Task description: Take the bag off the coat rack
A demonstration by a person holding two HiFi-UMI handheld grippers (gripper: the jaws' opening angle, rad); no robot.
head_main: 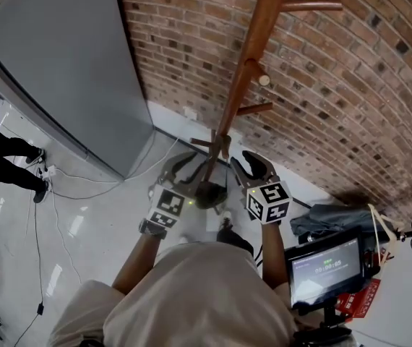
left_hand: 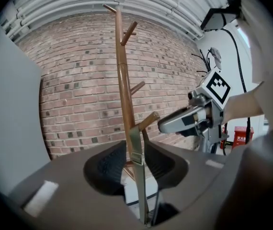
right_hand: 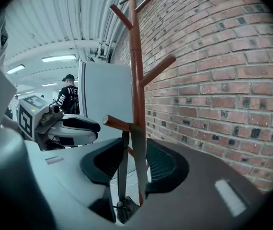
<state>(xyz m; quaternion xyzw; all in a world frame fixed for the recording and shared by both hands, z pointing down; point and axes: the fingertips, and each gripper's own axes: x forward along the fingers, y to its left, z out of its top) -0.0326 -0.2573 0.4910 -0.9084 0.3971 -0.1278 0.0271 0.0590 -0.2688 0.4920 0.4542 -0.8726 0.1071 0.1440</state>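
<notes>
A wooden coat rack [head_main: 246, 71] stands by the brick wall. A small dark bag [head_main: 209, 194] hangs low on it by an olive strap [left_hand: 136, 162] looped over a short peg [right_hand: 117, 123]. My left gripper [head_main: 181, 163] is just left of the bag and my right gripper [head_main: 253, 165] just right of it, and they face each other. In the left gripper view the strap runs through the gap between the open jaws, clear of the pads. In the right gripper view both strap strands [right_hand: 137, 152] hang between the open jaws, also untouched, with the bag [right_hand: 121, 209] below.
A grey cabinet [head_main: 61, 71] stands left of the rack, with cables [head_main: 69, 186] on the floor by it. A screen on a stand [head_main: 325, 266] and a grey bundle [head_main: 332, 219] sit at the right. A person in black [head_main: 3, 157] stands at the far left.
</notes>
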